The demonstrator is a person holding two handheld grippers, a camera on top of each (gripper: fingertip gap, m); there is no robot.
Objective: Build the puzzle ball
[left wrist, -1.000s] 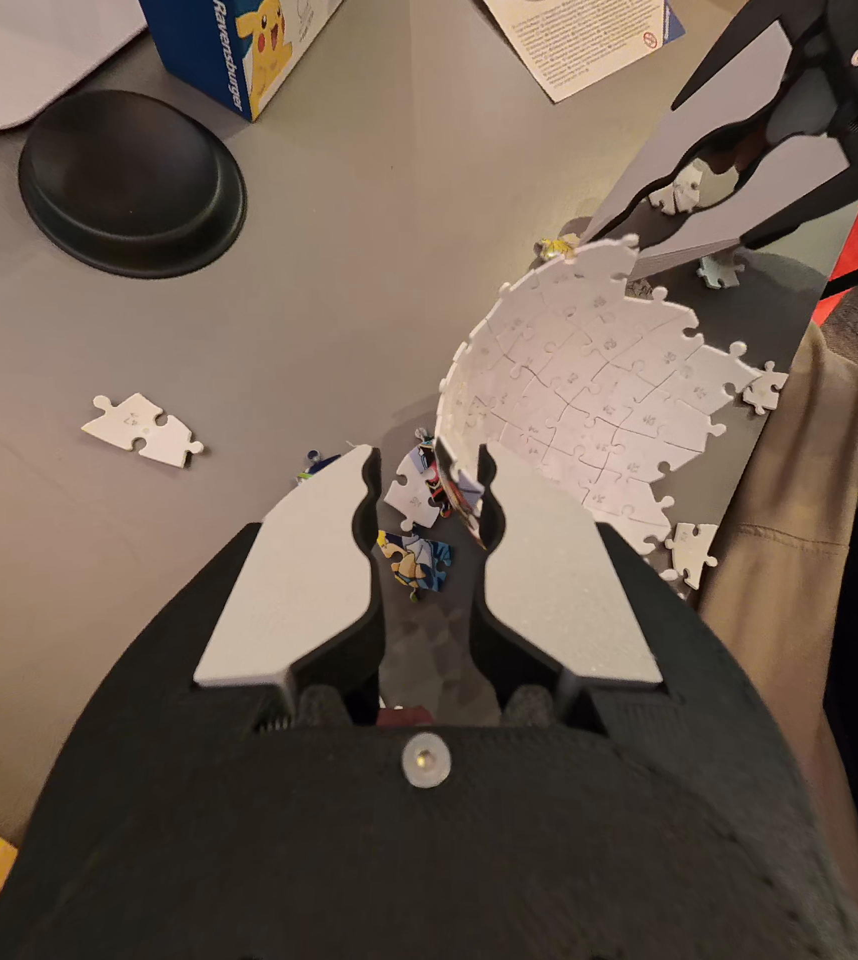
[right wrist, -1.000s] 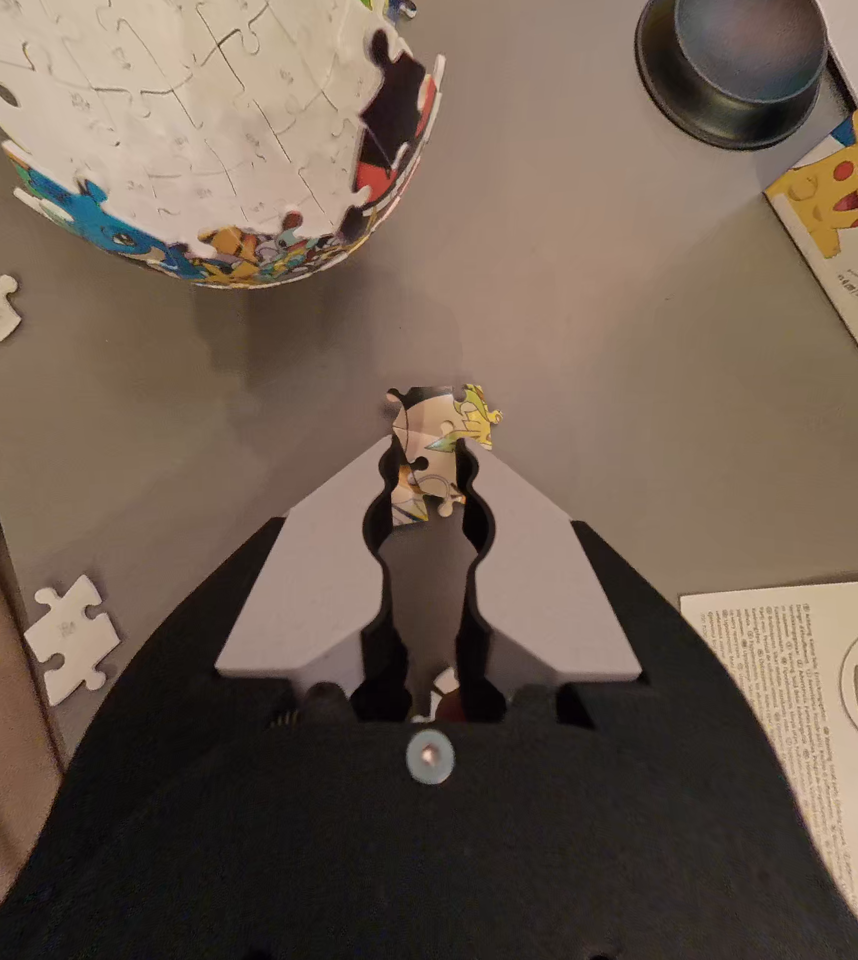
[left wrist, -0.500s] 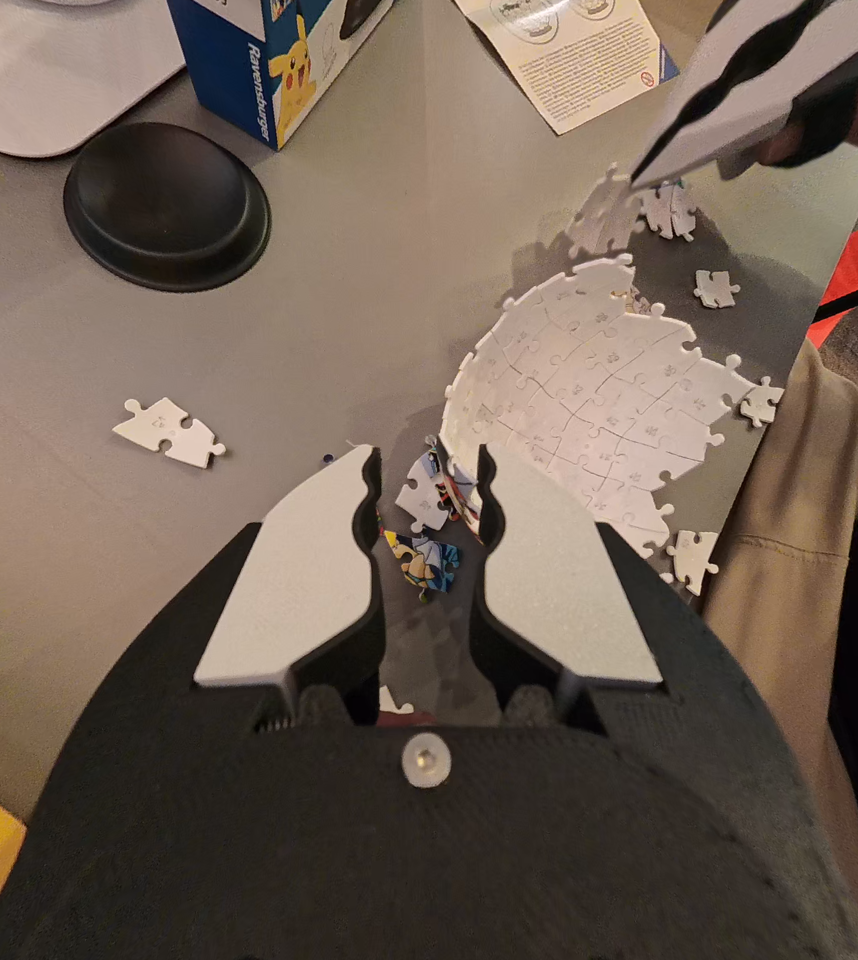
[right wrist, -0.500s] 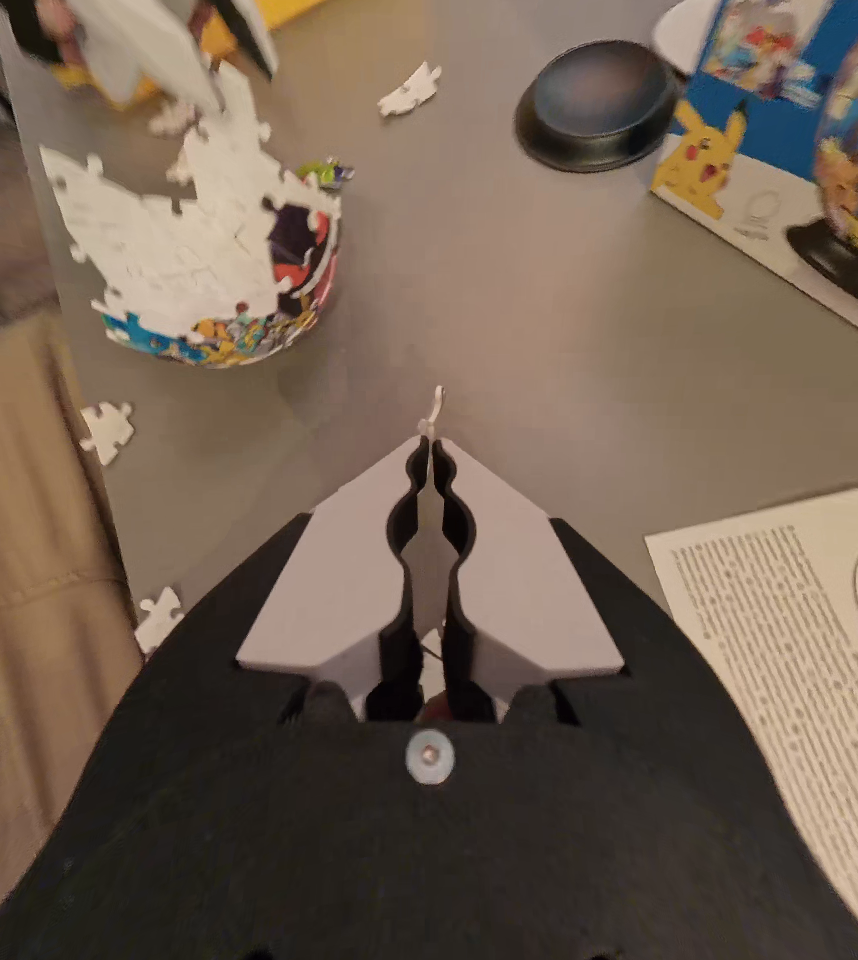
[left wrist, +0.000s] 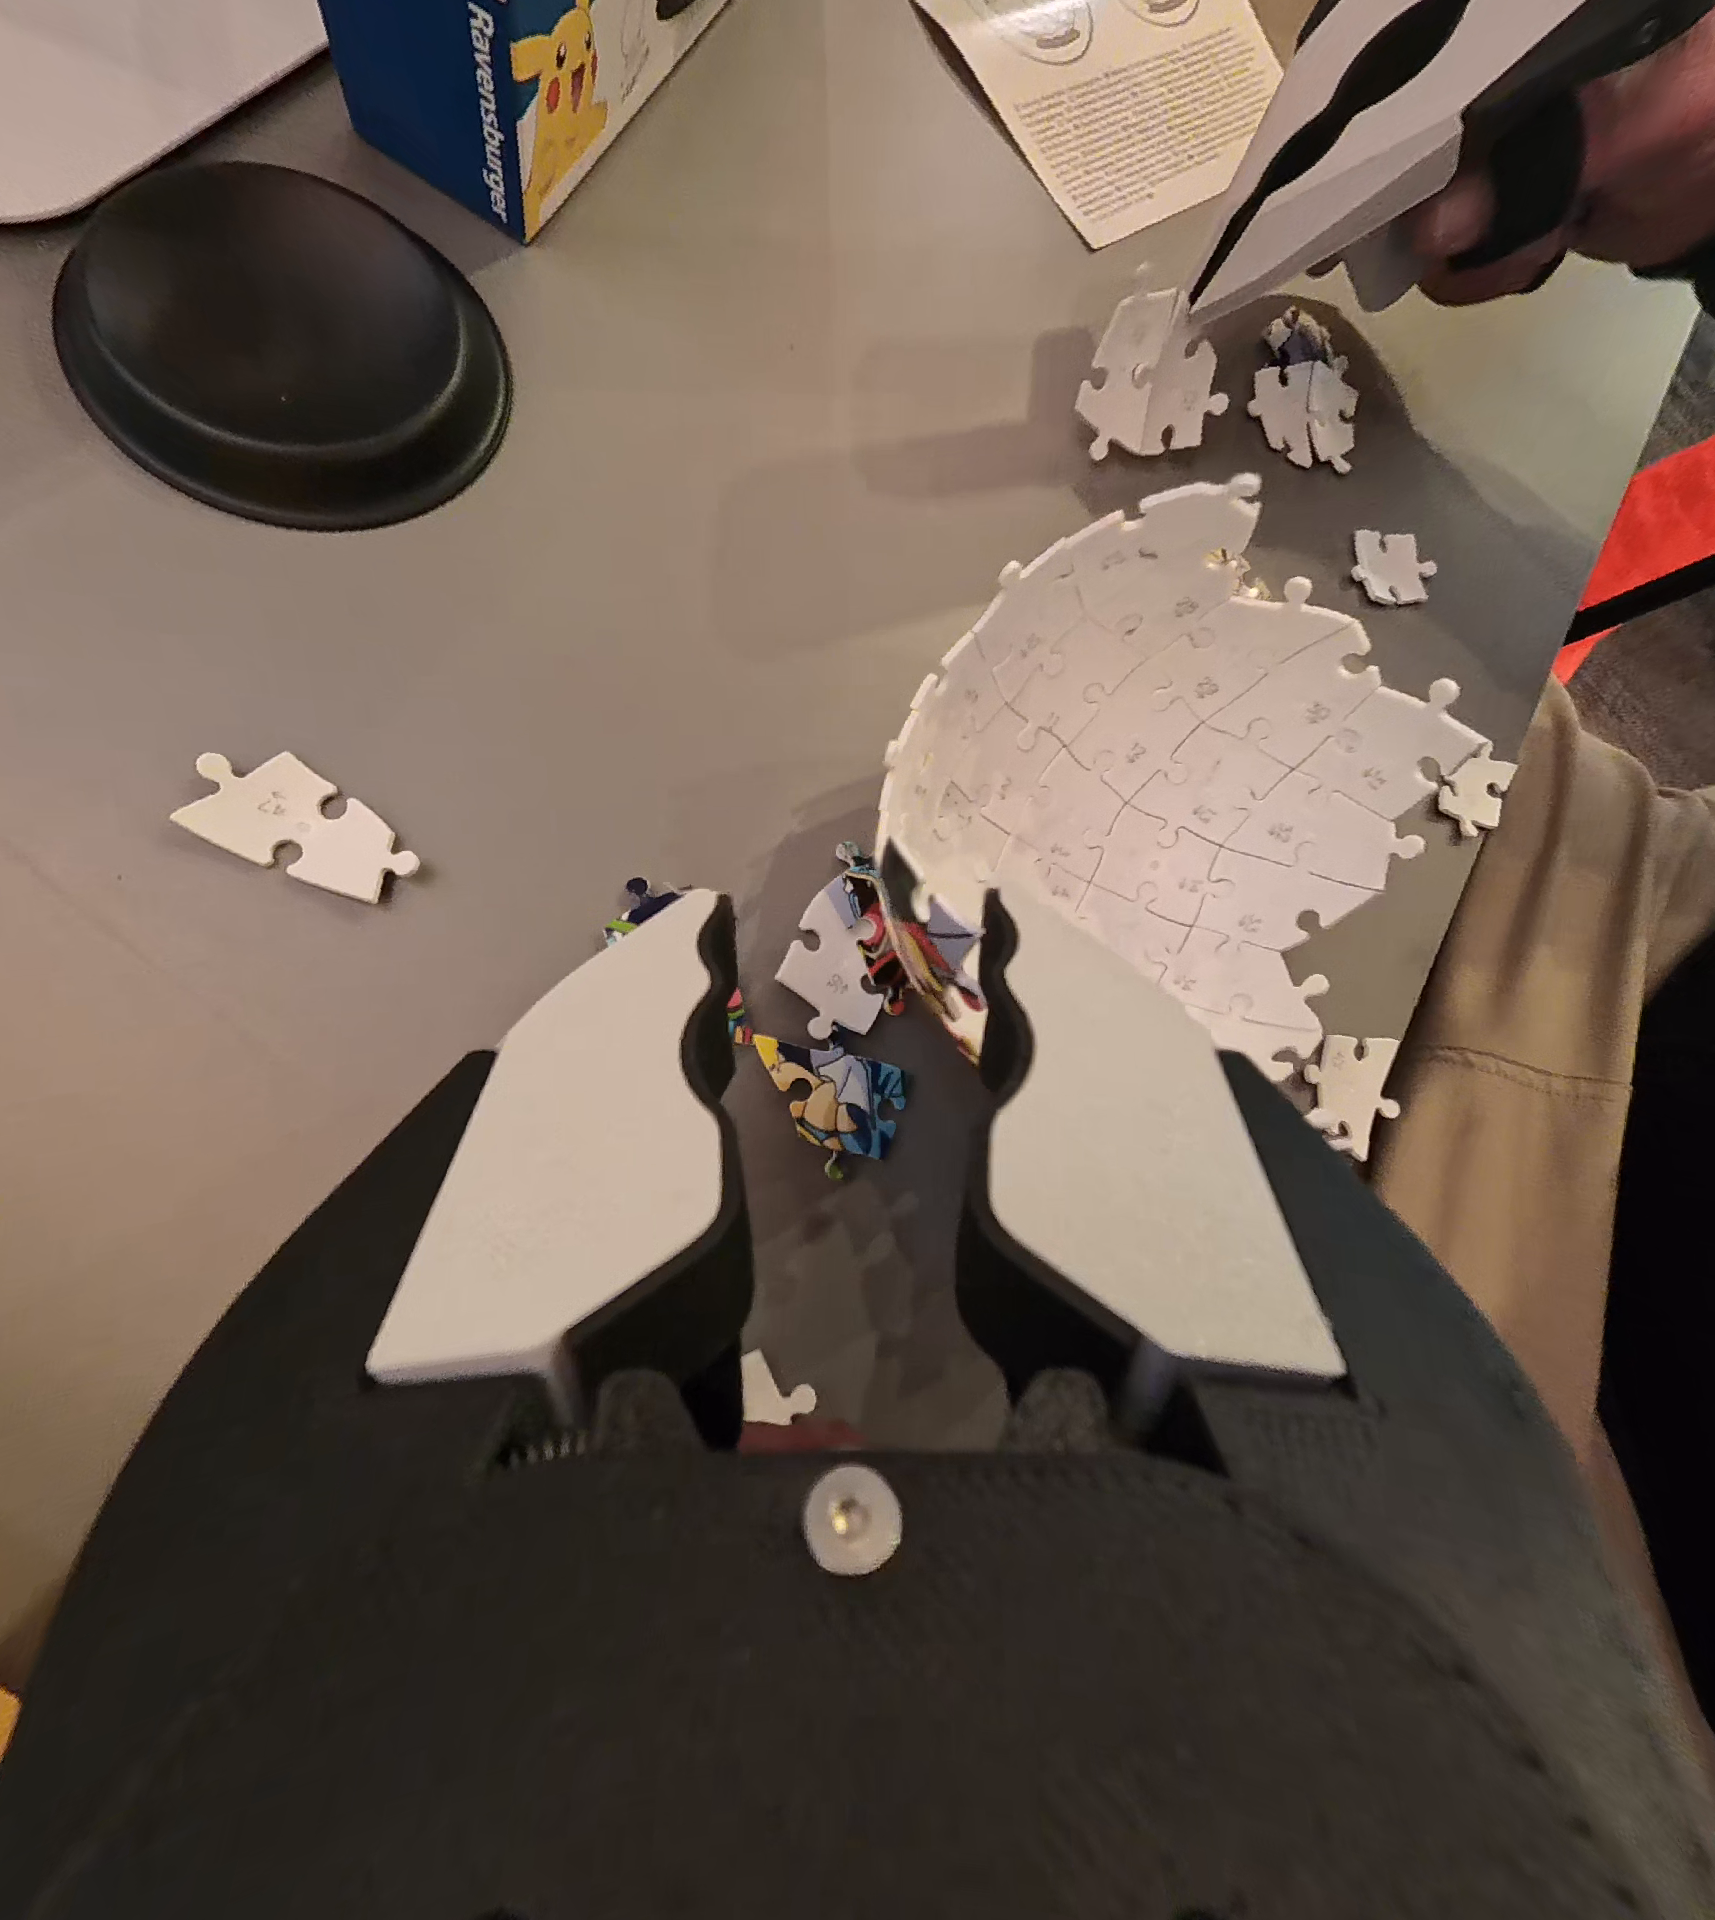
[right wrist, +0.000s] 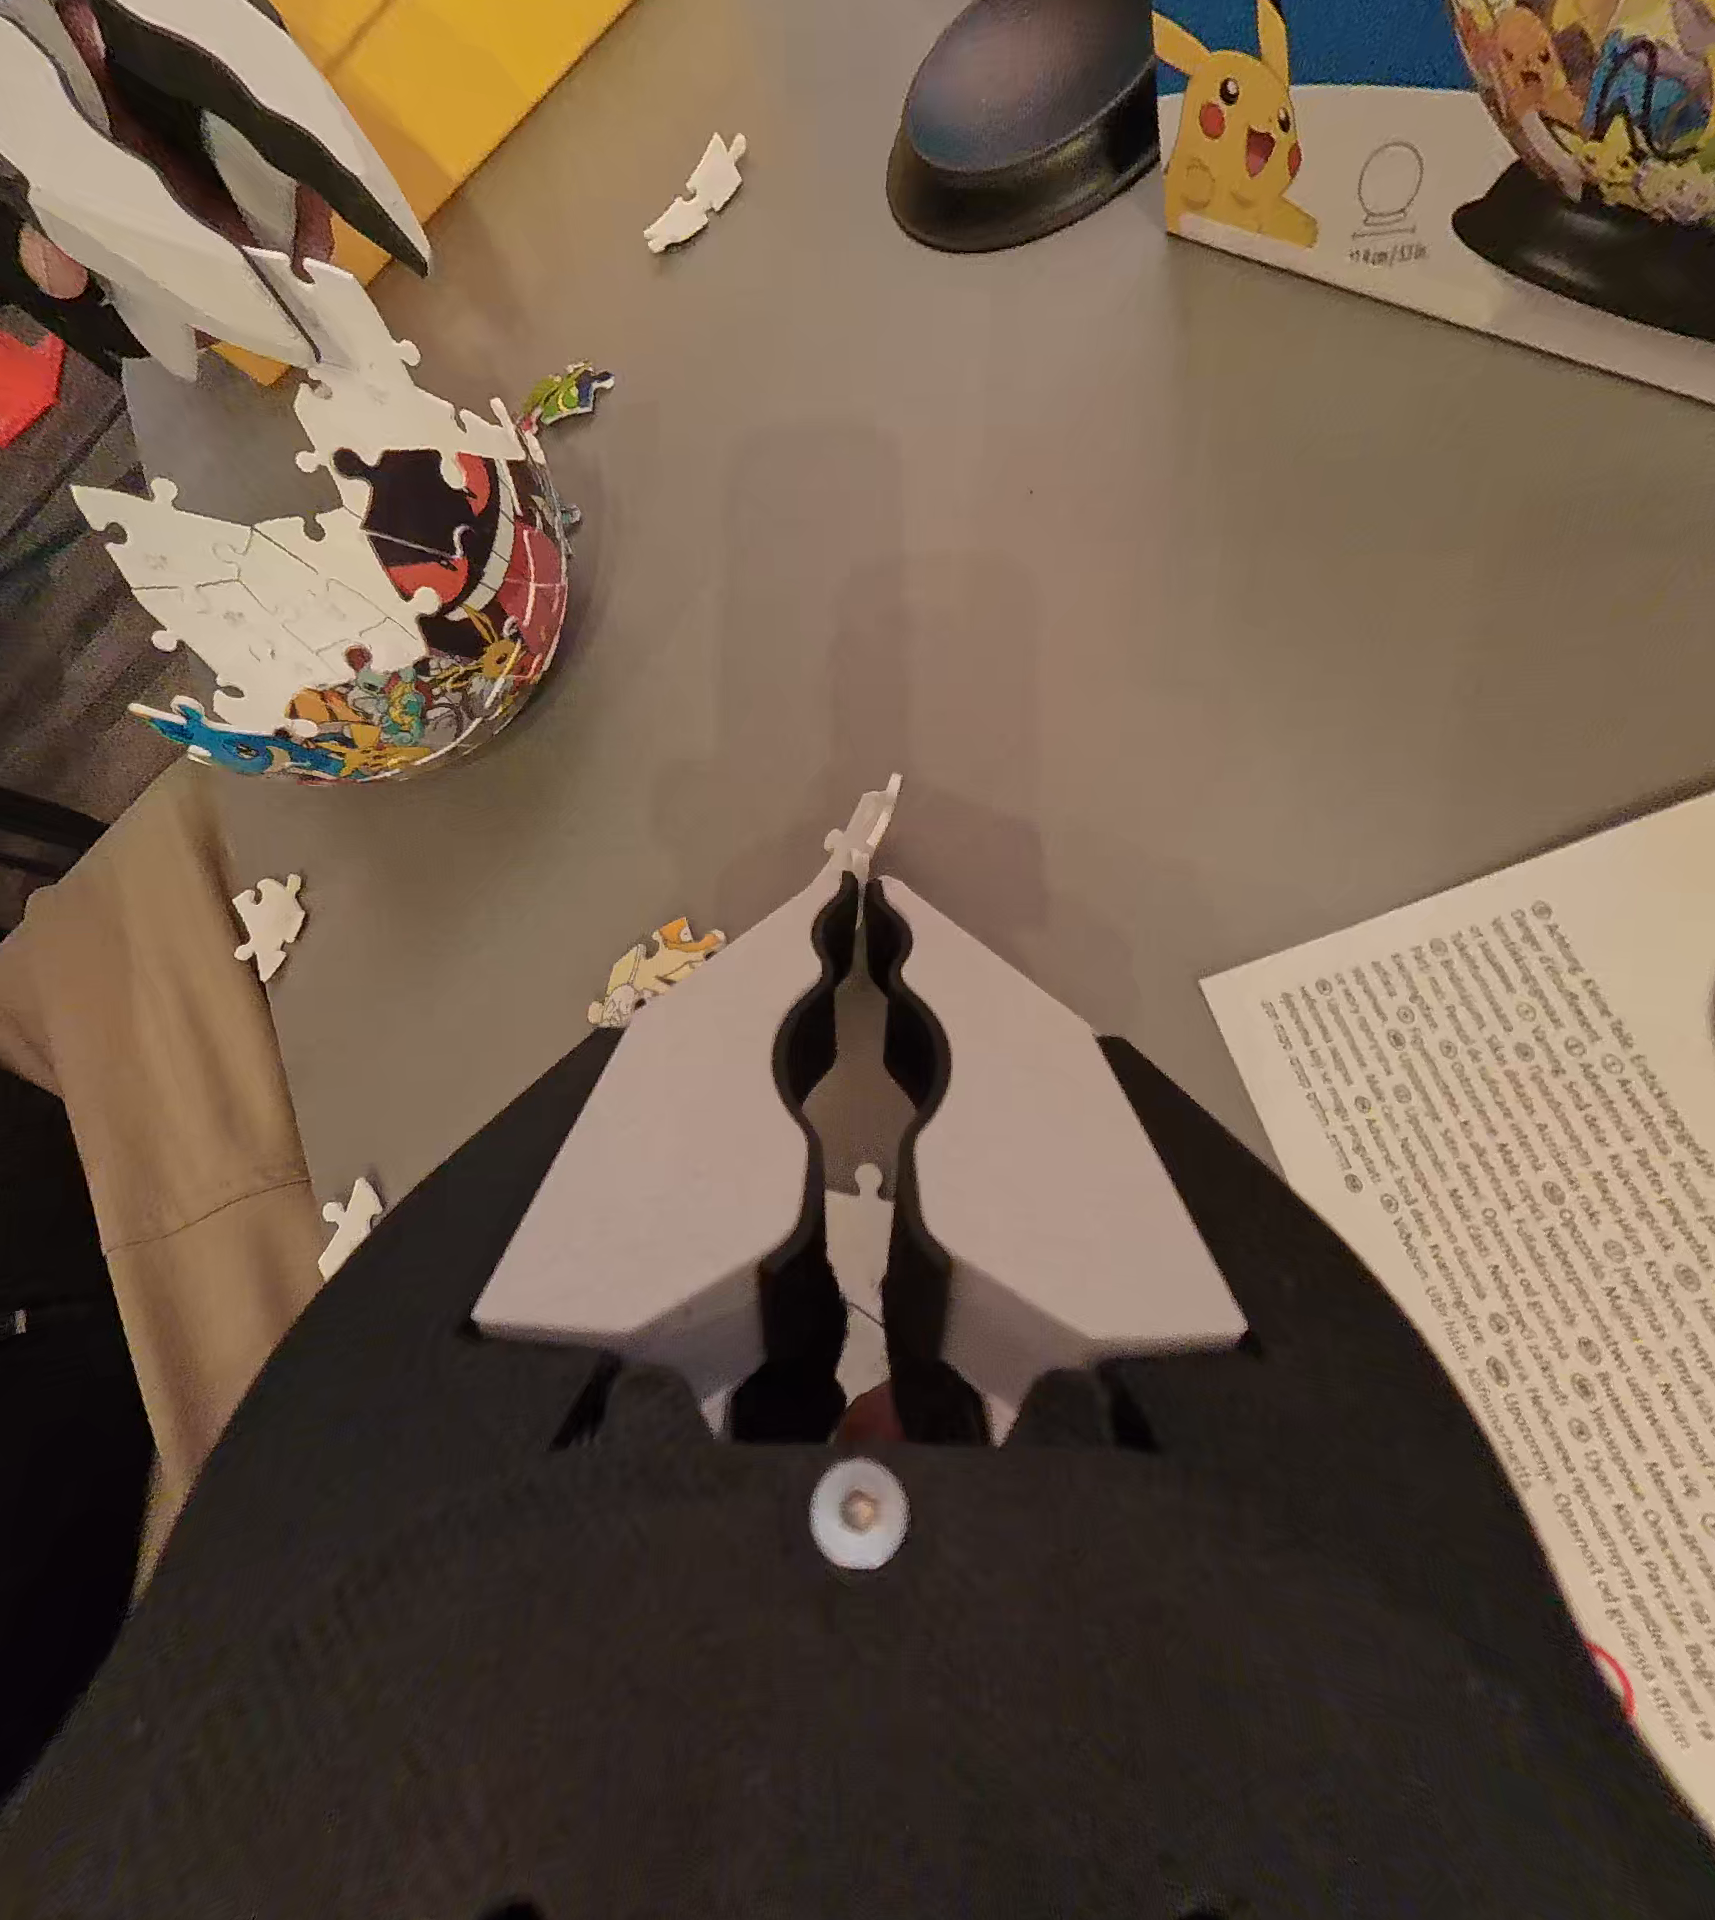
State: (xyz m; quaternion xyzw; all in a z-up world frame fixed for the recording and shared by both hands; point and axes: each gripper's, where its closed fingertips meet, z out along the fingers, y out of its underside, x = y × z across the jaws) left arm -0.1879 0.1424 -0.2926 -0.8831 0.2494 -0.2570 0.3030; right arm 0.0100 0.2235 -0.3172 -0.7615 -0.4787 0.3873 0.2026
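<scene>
Overhead, right tool (right wrist: 858,883) pinching thin white puzzle piece (right wrist: 868,821) edgewise.

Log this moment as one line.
left tool: open, by half-built ball | right tool: shut on white piece, lifted

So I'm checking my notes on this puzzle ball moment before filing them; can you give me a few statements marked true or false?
1. The right gripper is shut on a puzzle piece. True.
2. The left gripper is shut. False: its jaws stand open, holding nothing.
3. The partly built ball rests on the black stand. False: it lies on the grey table, apart from the stand.
4. A joined white pair of pieces lies face down. True.
</scene>
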